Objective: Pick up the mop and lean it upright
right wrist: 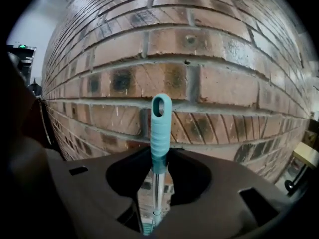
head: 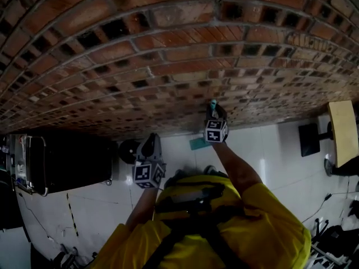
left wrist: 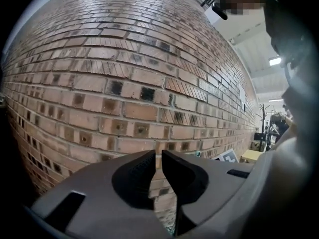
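The right hand-held gripper is closed on the mop, pinching it where the teal ribbed grip meets the metal shaft. The handle stands upright just in front of the brick wall, hang-hole at 12 o'clock. In the head view its teal mop head rests on the white floor, at 7 o'clock from that gripper. The left hand-held gripper, at 8 o'clock from the right one, is all but closed and holds nothing.
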